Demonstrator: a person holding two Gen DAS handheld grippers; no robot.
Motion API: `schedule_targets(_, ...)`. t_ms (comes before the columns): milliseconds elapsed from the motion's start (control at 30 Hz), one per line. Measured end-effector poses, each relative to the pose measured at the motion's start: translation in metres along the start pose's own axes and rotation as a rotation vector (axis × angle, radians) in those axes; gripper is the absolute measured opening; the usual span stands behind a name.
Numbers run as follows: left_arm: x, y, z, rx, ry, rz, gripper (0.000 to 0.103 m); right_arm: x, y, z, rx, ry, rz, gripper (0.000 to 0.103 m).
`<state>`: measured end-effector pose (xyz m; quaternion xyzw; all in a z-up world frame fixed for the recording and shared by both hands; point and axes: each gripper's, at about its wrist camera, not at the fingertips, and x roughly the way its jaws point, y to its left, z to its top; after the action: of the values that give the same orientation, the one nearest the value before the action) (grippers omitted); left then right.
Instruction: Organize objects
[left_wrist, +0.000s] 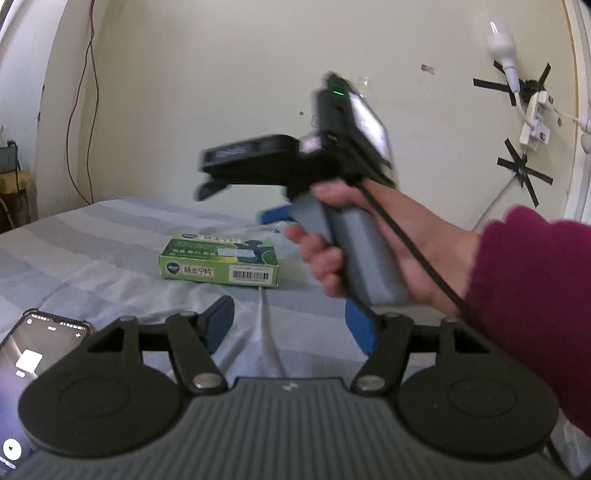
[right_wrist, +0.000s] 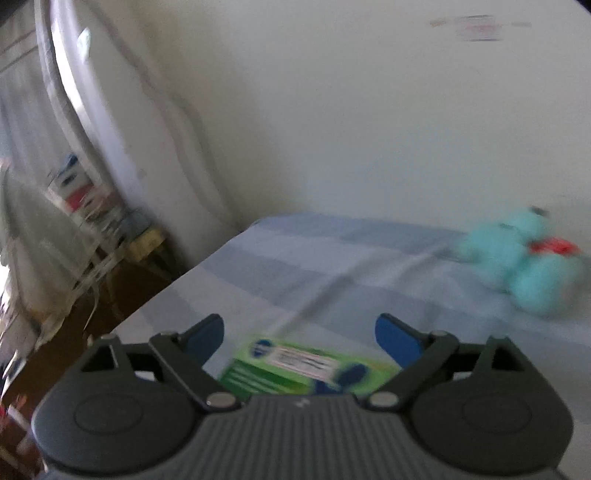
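A green medicine box (left_wrist: 221, 260) lies flat on the striped blue-grey bedsheet (left_wrist: 92, 266), ahead of my left gripper (left_wrist: 291, 326). That gripper is open, and only a thin white cable (left_wrist: 269, 332) runs along the sheet between its blue pads. A hand (left_wrist: 369, 236) in a magenta sleeve holds the right gripper's grey handle above and right of the box. In the blurred right wrist view, my right gripper (right_wrist: 301, 332) is open wide over the same green box (right_wrist: 306, 369), its pads clear of it. A teal plush toy (right_wrist: 524, 262) lies at the far right of the bed.
A lit phone (left_wrist: 37, 354) shows at the lower left of the left wrist view. The cream wall (left_wrist: 221, 92) behind the bed carries a taped power strip (left_wrist: 535, 118) and a bulb. The bed's left edge (right_wrist: 177, 284) drops to a dark floor beside a cluttered stand (right_wrist: 110, 221).
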<state>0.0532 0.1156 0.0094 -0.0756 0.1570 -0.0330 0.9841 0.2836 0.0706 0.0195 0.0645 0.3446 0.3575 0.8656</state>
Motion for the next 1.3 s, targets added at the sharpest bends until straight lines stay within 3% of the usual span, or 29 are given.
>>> schedule_targets(100, -0.001, 0.002, 0.000, -0.016, -0.010, -0.007, 0.069, 0.025, 0.041, -0.001, -0.211, 0.092, -0.019, 0.090)
schedule_targets(200, 0.000, 0.002, 0.000, -0.019, -0.010, -0.008, 0.069, 0.050, 0.073, -0.018, -0.440, 0.189, -0.132, 0.089)
schedule_targets(267, 0.000, 0.003, 0.000, -0.025, -0.005, -0.010, 0.069, 0.057, 0.079, -0.032, -0.574, 0.207, -0.246, 0.089)
schedule_targets(300, 0.000, 0.003, 0.000, -0.029, -0.005, -0.009, 0.069, 0.055, 0.077, -0.037, -0.595, 0.208, -0.264, 0.088)
schedule_targets(433, -0.001, 0.003, -0.001, -0.036, -0.001, -0.014, 0.069, 0.015, 0.045, -0.049, -0.542, 0.202, -0.279, 0.084)
schedule_targets(600, 0.000, 0.002, -0.001, -0.035, 0.011, -0.013, 0.071, -0.071, -0.011, -0.091, -0.424, 0.136, -0.354, 0.086)
schedule_targets(733, 0.005, 0.002, -0.001, -0.039, 0.039, -0.007, 0.072, -0.144, -0.034, -0.134, -0.283, 0.089, -0.334, 0.089)
schedule_targets(833, 0.009, 0.003, -0.001, -0.032, 0.070, -0.012, 0.072, -0.193, -0.030, -0.165, -0.218, 0.043, -0.279, 0.090)
schedule_targets(967, 0.020, 0.006, 0.000, -0.032, 0.163, -0.084, 0.072, -0.262, -0.016, -0.191, -0.112, -0.150, -0.225, 0.102)
schedule_targets(1033, 0.025, 0.005, 0.001, -0.038, 0.225, -0.098, 0.072, -0.291, -0.017, -0.201, -0.064, -0.219, -0.210, 0.101)
schedule_targets(1167, 0.017, -0.011, 0.004, -0.089, 0.294, -0.219, 0.072, -0.321, -0.033, -0.214, -0.010, -0.211, -0.277, 0.099)
schedule_targets(1300, 0.018, -0.049, 0.007, -0.066, 0.406, -0.333, 0.071, -0.329, -0.053, -0.224, 0.039, -0.150, -0.279, 0.095)
